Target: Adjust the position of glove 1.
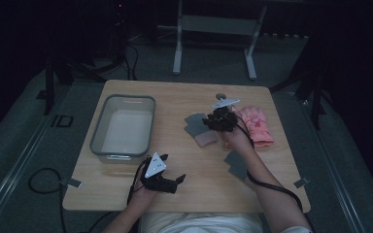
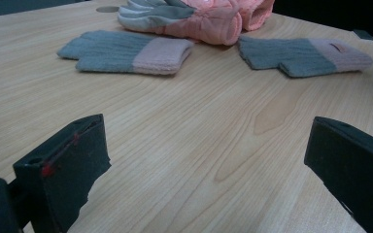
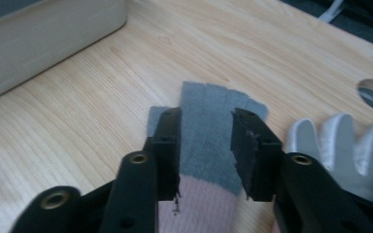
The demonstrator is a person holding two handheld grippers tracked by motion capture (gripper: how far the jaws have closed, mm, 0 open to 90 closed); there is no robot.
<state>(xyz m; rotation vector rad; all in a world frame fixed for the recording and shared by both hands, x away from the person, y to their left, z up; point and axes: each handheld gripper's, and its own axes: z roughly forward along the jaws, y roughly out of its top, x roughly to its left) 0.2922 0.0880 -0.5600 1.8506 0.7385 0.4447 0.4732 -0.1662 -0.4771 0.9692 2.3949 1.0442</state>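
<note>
A grey knit glove with a pink cuff (image 1: 197, 130) lies flat near the table's middle. My right gripper (image 1: 211, 123) is down over it. In the right gripper view the jaws of that gripper (image 3: 207, 116) stand narrowly apart on either side of a strip of this glove (image 3: 213, 97), and the fabric lies flat, not bunched. A matching grey and pink glove (image 1: 235, 163) lies nearer the person, under the right forearm. A padded pink glove (image 1: 255, 126) lies to the right. My left gripper (image 1: 175, 182) rests near the front edge, and in its own view it (image 2: 209, 131) is wide open with only bare wood between the jaws.
A grey plastic bin (image 1: 97, 128) stands on the left half of the wooden table (image 1: 175, 104). A round hole (image 1: 220, 96) sits in the tabletop behind the right gripper. Cables trail from both grippers over the front edge.
</note>
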